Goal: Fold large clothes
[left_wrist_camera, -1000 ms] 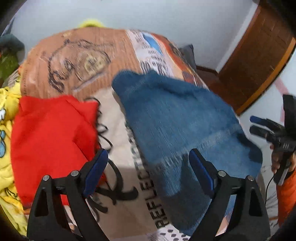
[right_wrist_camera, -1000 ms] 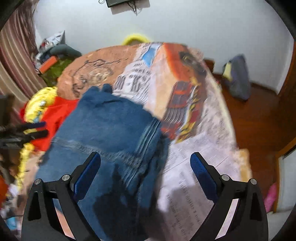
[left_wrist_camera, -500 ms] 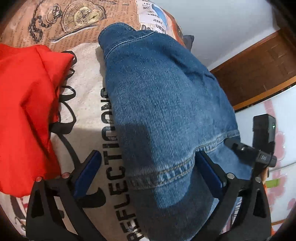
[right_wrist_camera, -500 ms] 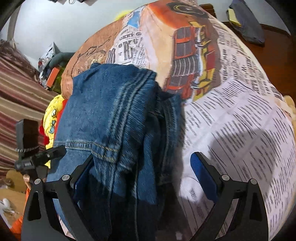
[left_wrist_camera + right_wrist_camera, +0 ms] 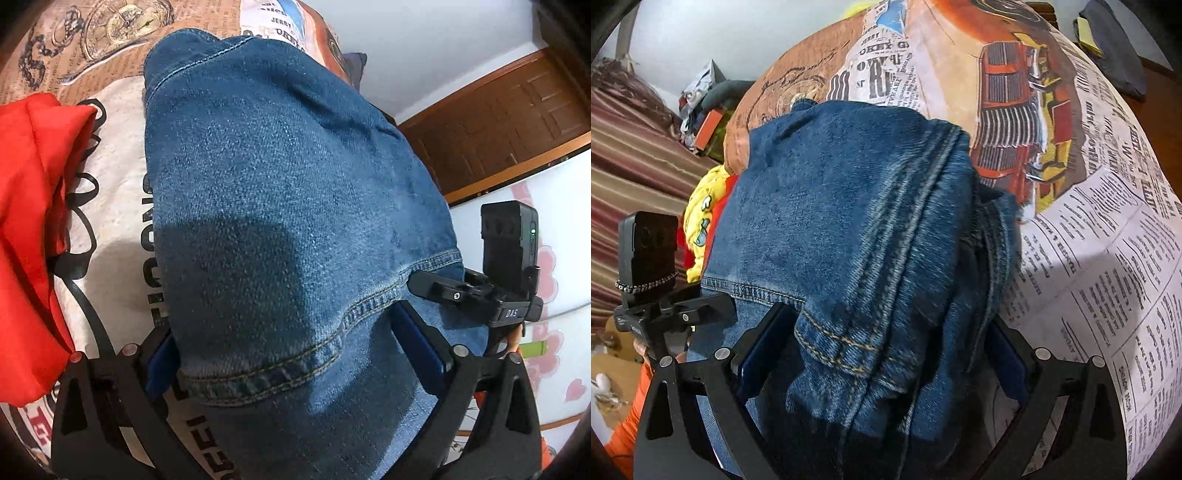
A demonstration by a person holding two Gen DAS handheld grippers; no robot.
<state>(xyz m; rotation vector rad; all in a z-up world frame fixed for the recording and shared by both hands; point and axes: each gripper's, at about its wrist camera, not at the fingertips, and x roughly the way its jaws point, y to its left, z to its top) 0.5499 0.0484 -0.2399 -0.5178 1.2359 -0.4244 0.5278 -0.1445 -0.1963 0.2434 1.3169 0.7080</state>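
Folded blue jeans [image 5: 280, 206] lie on a bed covered with a newspaper-print spread [image 5: 122, 155]. They also fill the right wrist view [image 5: 849, 229]. My left gripper [image 5: 295, 354] is open, its jaws on either side of the near hem of the jeans. My right gripper [image 5: 879, 358] is open too, its jaws on either side of the thick seamed edge at the other near corner. The right gripper also shows at the right edge of the left wrist view [image 5: 476, 295]. The left gripper shows at the left of the right wrist view [image 5: 676, 314].
A red garment [image 5: 29, 221] lies on the bed left of the jeans, with a yellow printed cloth [image 5: 701, 214] beyond it. A wooden door [image 5: 509, 122] stands to the right. Clutter [image 5: 705, 110] sits by the far wall.
Both grippers have come down and forward onto the jeans. The denim now fills the space between each pair of open jaws. The jeans lie flatter on the bed.
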